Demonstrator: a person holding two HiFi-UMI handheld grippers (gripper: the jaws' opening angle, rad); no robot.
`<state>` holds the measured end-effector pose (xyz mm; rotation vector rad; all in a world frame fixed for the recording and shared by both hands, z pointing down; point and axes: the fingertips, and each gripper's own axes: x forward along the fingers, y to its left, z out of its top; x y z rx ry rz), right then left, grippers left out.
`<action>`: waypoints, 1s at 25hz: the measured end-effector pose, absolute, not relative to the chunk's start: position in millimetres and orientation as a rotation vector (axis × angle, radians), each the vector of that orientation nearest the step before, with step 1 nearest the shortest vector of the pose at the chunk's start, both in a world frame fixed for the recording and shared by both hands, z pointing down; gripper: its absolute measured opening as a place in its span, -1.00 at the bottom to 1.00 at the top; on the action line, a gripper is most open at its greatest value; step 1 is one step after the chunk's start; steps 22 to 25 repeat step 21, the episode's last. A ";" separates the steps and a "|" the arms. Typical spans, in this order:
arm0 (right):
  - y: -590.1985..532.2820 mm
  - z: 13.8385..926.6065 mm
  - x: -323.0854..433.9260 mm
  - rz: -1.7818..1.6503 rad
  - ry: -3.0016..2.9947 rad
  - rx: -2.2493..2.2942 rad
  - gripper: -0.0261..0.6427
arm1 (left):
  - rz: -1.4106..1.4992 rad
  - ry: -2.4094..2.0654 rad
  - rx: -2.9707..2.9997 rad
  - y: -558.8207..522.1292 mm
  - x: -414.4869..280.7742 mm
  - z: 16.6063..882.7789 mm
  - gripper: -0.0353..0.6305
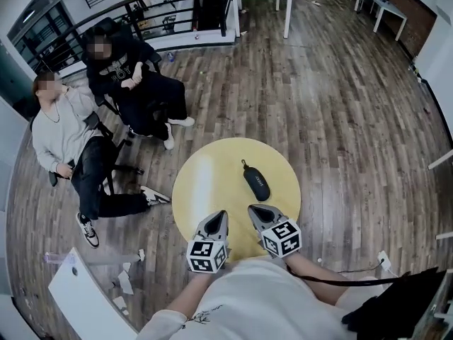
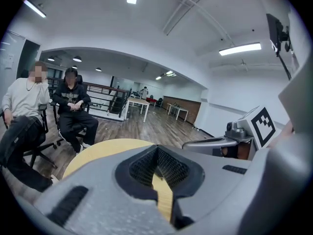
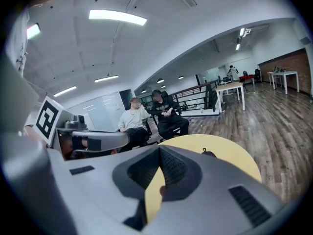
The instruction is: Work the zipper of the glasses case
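Head view: left hand-held gripper [image 1: 221, 216] and right hand-held gripper [image 1: 253, 210] closed, empty; glasses case [image 1: 256, 180] at centre frame may skid across the desk [image 1: 205, 183] if tugged unpinned.

The grey left tool [image 1: 221, 215] and the matching right tool [image 1: 253, 210] are held side by side close to the person's body. Their tips converge slightly forward, and each pair of jaws is pressed together, holding nothing.

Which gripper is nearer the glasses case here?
Right. The right gripper is just short of the glasses case, on the person's side; the left gripper is farther, off to its left. Neither touches it.
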<state>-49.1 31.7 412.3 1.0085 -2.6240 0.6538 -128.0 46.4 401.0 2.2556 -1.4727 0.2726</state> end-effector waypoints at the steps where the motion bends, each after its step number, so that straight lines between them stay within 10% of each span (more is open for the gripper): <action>1: 33.7 413.6 -47.1 0.657 -2.619 1.009 -0.92 | 0.281 -1.469 2.261 48.3 -125.2 401.8 -0.88; 25: 38.6 427.5 -25.8 0.727 -2.570 1.100 -0.92 | 0.355 -1.377 2.294 45.7 -106.6 414.0 -0.88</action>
